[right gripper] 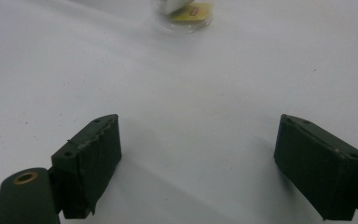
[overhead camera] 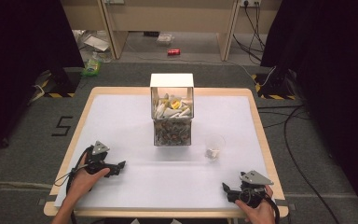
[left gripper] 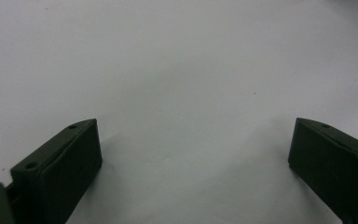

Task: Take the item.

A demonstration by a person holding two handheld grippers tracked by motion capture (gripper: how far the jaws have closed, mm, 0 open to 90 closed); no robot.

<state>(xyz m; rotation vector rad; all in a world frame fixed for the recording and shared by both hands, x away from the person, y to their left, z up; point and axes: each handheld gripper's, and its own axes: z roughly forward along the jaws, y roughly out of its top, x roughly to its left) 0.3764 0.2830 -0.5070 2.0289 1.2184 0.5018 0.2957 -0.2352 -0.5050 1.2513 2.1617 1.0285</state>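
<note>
Nearest to the camera, at the bottom of the high view, two hands hold the grippers low over the white-covered wooden bench (overhead camera: pixel 121 112). On the left side, the left gripper (overhead camera: pixel 120 167) rests near the front left part of the bench, pointing toward the middle; in the left gripper view its two black jaws stand wide apart with only bare white surface between them, so it is released and holds nothing. In the middle, further back, stands a clear square box with a white upright lid (overhead camera: pixel 172 115), filled with small pale packets and some yellow ones. To the right of the box and a little nearer, a small clear plastic cup (overhead camera: pixel 214 146) stands upright with a pale thing inside. On the right side, the right gripper (overhead camera: pixel 225 189) sits near the front right corner, well apart from the cup; its jaws are also spread wide and empty, and the cup (right gripper: pixel 186 14) appears blurred at the far top of the right gripper view.
</note>
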